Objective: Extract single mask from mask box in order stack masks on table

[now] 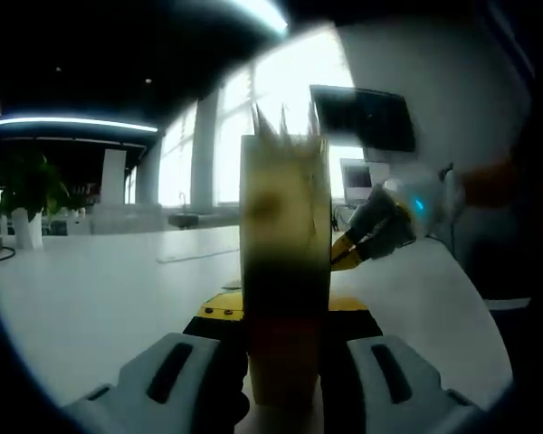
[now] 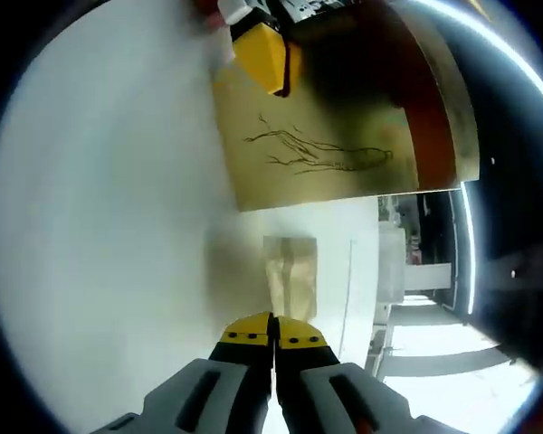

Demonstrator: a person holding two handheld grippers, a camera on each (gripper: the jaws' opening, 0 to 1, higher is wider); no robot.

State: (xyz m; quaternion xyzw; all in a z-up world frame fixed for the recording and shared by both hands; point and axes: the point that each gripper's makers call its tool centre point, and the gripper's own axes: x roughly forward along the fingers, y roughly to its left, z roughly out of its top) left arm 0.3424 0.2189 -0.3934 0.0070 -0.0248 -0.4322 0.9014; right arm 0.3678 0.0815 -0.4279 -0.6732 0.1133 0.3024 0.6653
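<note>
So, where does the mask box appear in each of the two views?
Left gripper view: the mask box stands edge-on at centre, held between the left gripper's jaws.
Right gripper view: its broad side with a root drawing sits at upper centre.
Shared landmark: the white table.

Table: white top [image 1: 100, 289], broad and bare here.
Plant: green leaves in a white pot [image 1: 25, 203], at the table's far left edge.
Windows: bright panes [image 1: 195, 154] beyond the table.
Monitor: dark screen [image 1: 366, 117], above the table's far right.
Ceiling light: long strip [image 1: 72, 123], high over the plant.
</note>
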